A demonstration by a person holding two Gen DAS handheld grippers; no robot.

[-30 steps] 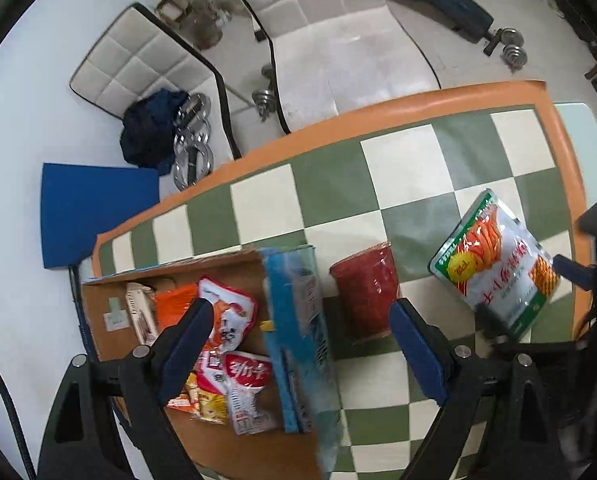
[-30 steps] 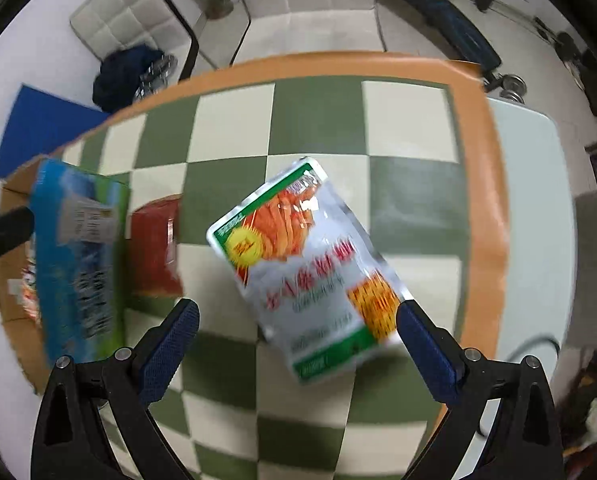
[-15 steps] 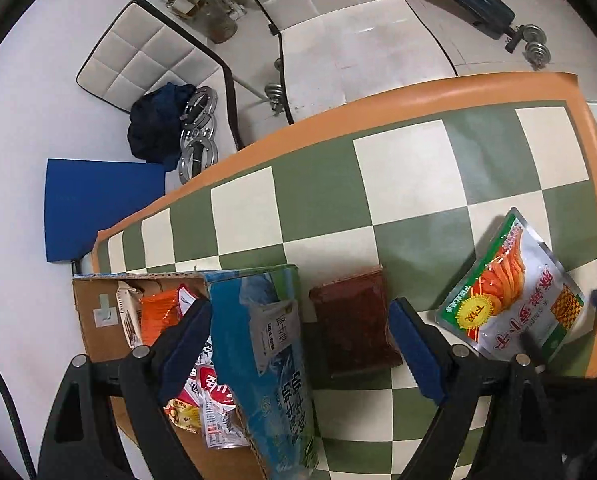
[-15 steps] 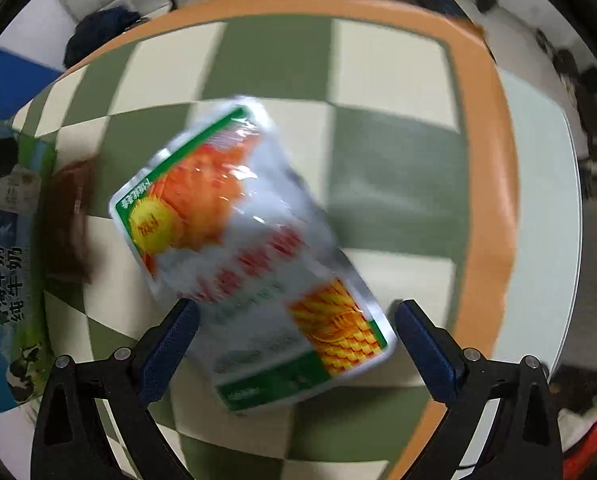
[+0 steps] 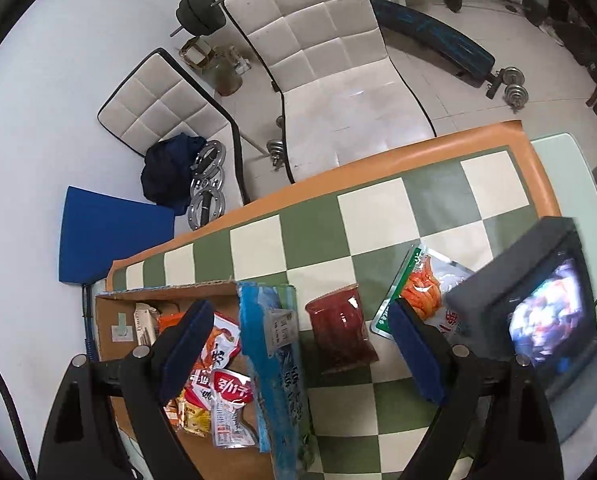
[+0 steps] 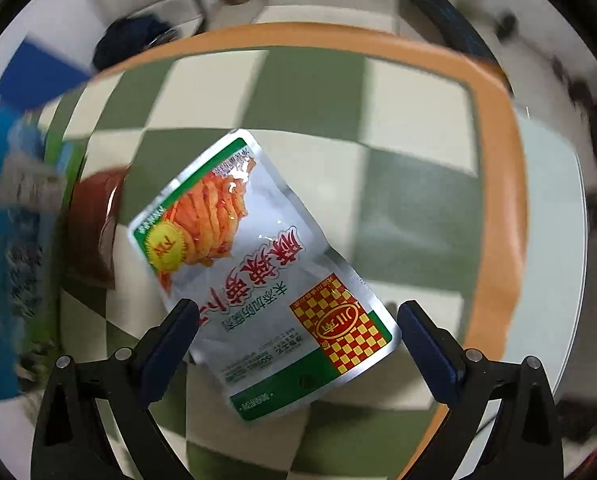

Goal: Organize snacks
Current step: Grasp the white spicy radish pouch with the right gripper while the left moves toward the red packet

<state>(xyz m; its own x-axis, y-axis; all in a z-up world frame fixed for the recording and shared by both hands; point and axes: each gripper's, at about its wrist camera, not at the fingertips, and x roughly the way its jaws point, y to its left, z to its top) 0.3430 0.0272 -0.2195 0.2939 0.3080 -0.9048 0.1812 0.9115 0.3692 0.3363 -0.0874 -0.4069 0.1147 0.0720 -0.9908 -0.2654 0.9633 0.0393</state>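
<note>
A silver snack pouch (image 6: 258, 268) with orange and green print lies flat on the checkered table; it also shows in the left wrist view (image 5: 426, 288). My right gripper (image 6: 298, 340) is open, its fingers on either side of the pouch's near end. A dark red snack packet (image 5: 340, 330) lies beside an open cardboard box (image 5: 110, 320) that holds several snack packets (image 5: 218, 376). My left gripper (image 5: 298, 344) is open and empty above the box edge and the red packet. The right gripper's body (image 5: 538, 312) covers part of the pouch.
The box's blue printed flap (image 5: 276, 372) stands up between the box and the red packet. The table's orange edge (image 5: 378, 156) runs along the far side. Two white padded chairs (image 5: 330, 52) and dumbbells stand on the floor beyond.
My right gripper has moved down over the silver pouch, and its fingers now flank it. My left gripper has pulled back and up, showing more floor. The right gripper's body has entered the left view.
</note>
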